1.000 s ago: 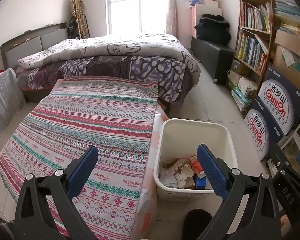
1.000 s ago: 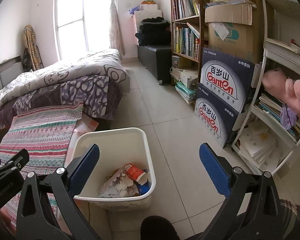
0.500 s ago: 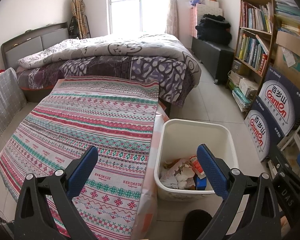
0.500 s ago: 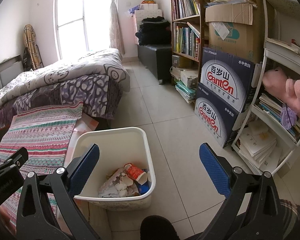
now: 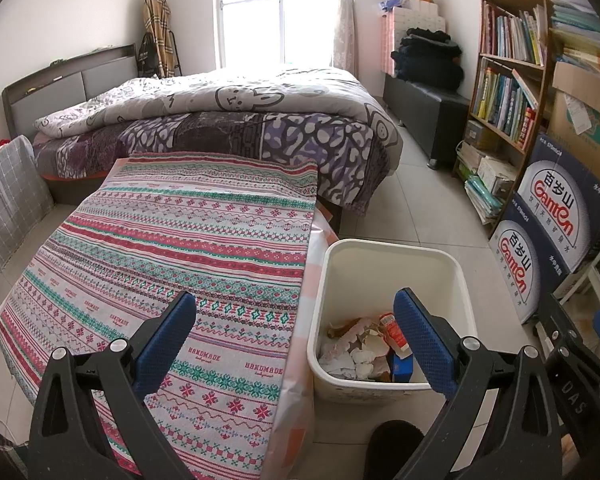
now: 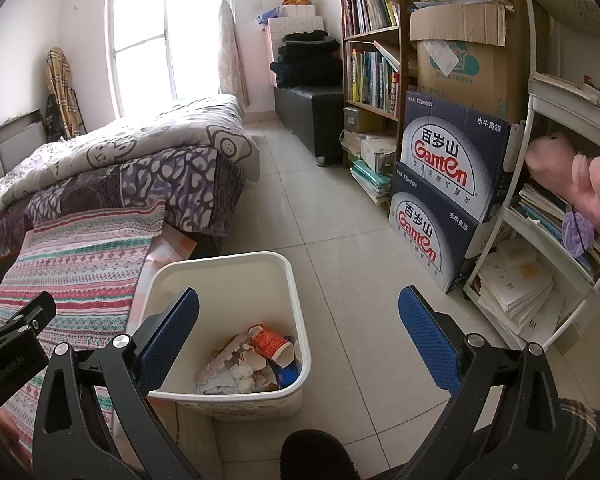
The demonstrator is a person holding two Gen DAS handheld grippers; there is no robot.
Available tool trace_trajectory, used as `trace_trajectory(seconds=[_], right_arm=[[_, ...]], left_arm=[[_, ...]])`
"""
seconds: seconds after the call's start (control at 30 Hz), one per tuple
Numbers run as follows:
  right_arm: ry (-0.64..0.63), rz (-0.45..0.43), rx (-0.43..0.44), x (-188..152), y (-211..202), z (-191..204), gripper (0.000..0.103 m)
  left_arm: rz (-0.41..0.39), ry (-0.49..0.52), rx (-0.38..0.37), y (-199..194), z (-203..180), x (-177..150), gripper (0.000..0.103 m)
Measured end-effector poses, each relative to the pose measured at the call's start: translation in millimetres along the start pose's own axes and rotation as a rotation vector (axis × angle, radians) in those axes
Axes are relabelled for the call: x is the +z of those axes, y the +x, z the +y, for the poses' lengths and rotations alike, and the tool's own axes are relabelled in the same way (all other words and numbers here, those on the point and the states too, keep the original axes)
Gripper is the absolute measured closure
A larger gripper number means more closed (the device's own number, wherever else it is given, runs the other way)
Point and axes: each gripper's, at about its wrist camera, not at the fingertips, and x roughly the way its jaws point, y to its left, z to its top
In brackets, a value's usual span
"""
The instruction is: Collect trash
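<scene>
- Left gripper [image 5: 294, 334] was spread wide, nothing between its fingers, above the patterned cloth [image 5: 188, 248] and bin [image 5: 396, 248].
- Right gripper [image 6: 298, 330] was likewise released and empty, over the bin's right side.
- Trash [image 6: 256, 356] (crumpled paper, a red cup) lay in the white bin standing on the floor [image 6: 340, 208], beside the cloth-covered surface.

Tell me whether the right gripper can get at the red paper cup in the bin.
Probably yes: the right gripper is open and empty, the white bin has no lid, and the red paper cup lies on top.
</scene>
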Motion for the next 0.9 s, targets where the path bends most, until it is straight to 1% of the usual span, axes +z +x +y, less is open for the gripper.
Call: trace_trajectory(seconds=[0.27,0.5,0.67,0.9], right_arm=[[0.004,0.013,-0.003,-6.0,3.8,-2.1,0.007],[0.003,0.013,-0.002,-3.2,5.0,-1.7,0.007],[0.003,0.011,-0.002,-4.1,4.7,-2.0,0.007],[0.004,0.014,-0.001,-2.6,5.7,-2.8,0.007]], left_arm=[[-0.002,0.003,-0.015,0.1,0.6,1.6,0.007],[-0.01,0.005,-0.039,1.2,0.2,1.7,0.007],[-0.019,0.017,-0.025,0.5,-2.8,2.1,0.007],[-0.007,0.019,-0.018,1.6,-4.2,3.1,0.007]])
